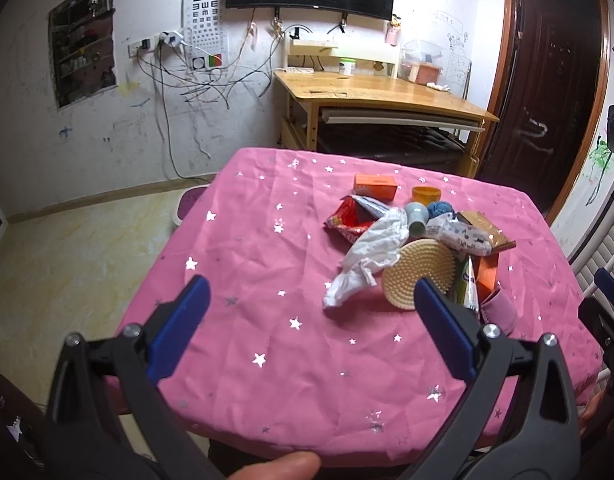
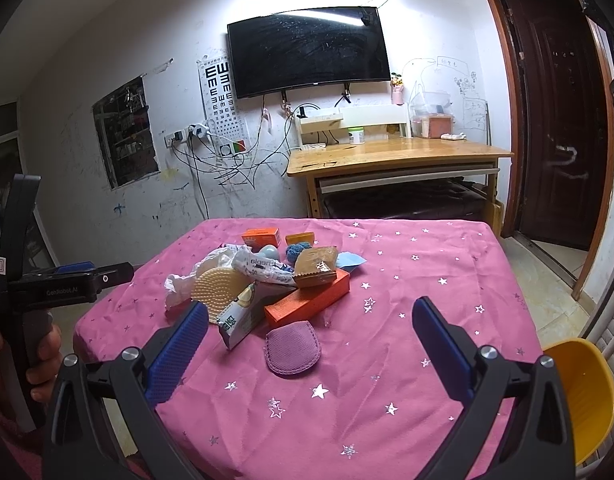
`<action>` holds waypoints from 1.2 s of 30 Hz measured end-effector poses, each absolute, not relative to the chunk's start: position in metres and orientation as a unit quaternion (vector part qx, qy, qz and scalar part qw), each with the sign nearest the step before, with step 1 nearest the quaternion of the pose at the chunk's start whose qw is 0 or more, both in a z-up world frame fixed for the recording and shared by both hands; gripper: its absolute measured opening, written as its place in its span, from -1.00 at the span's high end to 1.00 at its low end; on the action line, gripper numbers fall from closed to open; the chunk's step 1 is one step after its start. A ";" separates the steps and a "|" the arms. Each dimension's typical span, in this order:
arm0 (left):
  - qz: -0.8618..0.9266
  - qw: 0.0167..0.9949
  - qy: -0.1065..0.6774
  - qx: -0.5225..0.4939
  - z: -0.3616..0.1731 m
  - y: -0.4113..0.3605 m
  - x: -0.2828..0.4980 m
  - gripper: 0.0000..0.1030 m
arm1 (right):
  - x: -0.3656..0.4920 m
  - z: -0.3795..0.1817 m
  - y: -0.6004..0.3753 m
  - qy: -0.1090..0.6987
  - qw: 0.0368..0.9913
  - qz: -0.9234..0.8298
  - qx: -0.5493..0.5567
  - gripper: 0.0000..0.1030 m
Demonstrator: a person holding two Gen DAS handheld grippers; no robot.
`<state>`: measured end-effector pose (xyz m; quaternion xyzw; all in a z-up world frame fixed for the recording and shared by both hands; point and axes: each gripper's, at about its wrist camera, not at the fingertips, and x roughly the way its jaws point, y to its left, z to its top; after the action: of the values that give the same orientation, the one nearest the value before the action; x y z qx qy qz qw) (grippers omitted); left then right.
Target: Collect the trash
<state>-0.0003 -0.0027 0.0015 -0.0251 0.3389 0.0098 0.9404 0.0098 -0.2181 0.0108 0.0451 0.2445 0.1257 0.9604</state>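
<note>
1. Pink star-print cloth covered the surface (image 2: 387, 320), its far half carrying the trash pile (image 2: 267, 280).
2. Both the left gripper (image 1: 309, 300) and right gripper (image 2: 309, 320) hovered short of it, fingers spread, empty.
3. Crumpled white wrapper (image 1: 371, 256) looked the likeliest first pick; judging so, reaching forward comes next.

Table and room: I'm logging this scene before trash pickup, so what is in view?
table: one, pink starred cloth, centre
crumpled wrapper: one, white, pile's left
round brush: one, beige, pile front
long box: one, orange, pile's right
small box: one, orange, pile's far side
pouch: one, purple, nearest the right tool
bin: one, yellow, right of table
desk: one, wooden, far wall
TV: one, black, wall
left tool: open, empty
right tool: open, empty
</note>
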 end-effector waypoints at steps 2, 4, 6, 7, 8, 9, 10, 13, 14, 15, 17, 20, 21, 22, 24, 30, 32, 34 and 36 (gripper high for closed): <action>0.009 0.940 0.339 -0.026 0.001 -0.002 0.000 -0.90 | 0.009 0.011 -0.218 0.245 0.960 0.127 0.047 -0.86; 0.010 0.940 0.340 -0.025 0.000 -0.003 0.002 -0.90 | 0.011 0.010 -0.217 0.247 0.960 0.126 0.046 -0.86; 0.010 0.940 0.341 -0.027 -0.001 -0.002 0.003 -0.90 | 0.013 0.008 -0.217 0.250 0.959 0.127 0.045 -0.86; 0.009 0.939 0.343 -0.027 -0.003 -0.002 0.006 -0.90 | 0.015 0.007 -0.216 0.254 0.958 0.126 0.044 -0.86; 0.007 0.938 0.345 -0.027 -0.006 -0.002 0.009 -0.90 | 0.020 0.006 -0.216 0.261 0.956 0.127 0.046 -0.86; 0.006 0.938 0.347 -0.026 -0.007 -0.003 0.012 -0.90 | 0.024 0.004 -0.216 0.268 0.953 0.130 0.051 -0.86; 0.004 0.936 0.351 -0.027 -0.009 -0.003 0.017 -0.90 | 0.028 0.002 -0.217 0.274 0.951 0.133 0.055 -0.86; -0.008 0.931 0.364 -0.029 -0.016 -0.003 0.029 -0.72 | 0.047 -0.006 -0.217 0.314 0.936 0.142 0.074 -0.86; -0.011 0.929 0.370 -0.026 -0.019 -0.004 0.033 -0.61 | 0.052 -0.008 -0.216 0.320 0.933 0.145 0.074 -0.86; -0.019 0.925 0.378 -0.025 -0.023 -0.005 0.038 -0.56 | 0.054 -0.010 -0.213 0.324 0.932 0.146 0.071 -0.86; -0.032 0.918 0.394 -0.031 -0.030 -0.007 0.047 -0.48 | 0.060 -0.013 -0.209 0.332 0.930 0.148 0.061 -0.86; -0.045 0.912 0.407 -0.029 -0.039 -0.011 0.058 -0.48 | 0.067 -0.015 -0.202 0.339 0.924 0.164 0.058 -0.86; -0.049 0.910 0.411 -0.028 -0.041 -0.013 0.062 -0.48 | 0.068 -0.015 -0.201 0.342 0.923 0.168 0.057 -0.86; -0.049 0.910 0.412 -0.027 -0.042 -0.014 0.066 -0.48 | 0.070 -0.015 -0.199 0.345 0.921 0.173 0.056 -0.86; -0.047 0.910 0.410 -0.024 -0.042 -0.015 0.074 -0.48 | 0.074 -0.015 -0.195 0.352 0.917 0.182 0.055 -0.86; -0.077 0.901 0.424 -0.042 -0.039 -0.022 0.097 -0.43 | 0.081 -0.015 -0.179 0.363 0.901 0.230 0.059 -0.85; -0.081 0.900 0.427 -0.040 -0.039 -0.025 0.101 -0.38 | 0.083 -0.013 -0.170 0.366 0.896 0.246 0.056 -0.85; -0.091 0.894 0.436 -0.045 -0.043 -0.027 0.108 -0.29 | 0.086 -0.013 -0.160 0.373 0.890 0.257 0.049 -0.78; -0.098 0.887 0.449 -0.051 -0.048 -0.027 0.113 -0.03 | 0.090 -0.016 -0.152 0.382 0.887 0.257 0.038 -0.56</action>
<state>0.1132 -0.0268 -0.0482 -0.0510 0.4486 -0.0976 0.8869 0.0904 -0.1516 -0.0162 0.0382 0.3822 0.2575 0.8866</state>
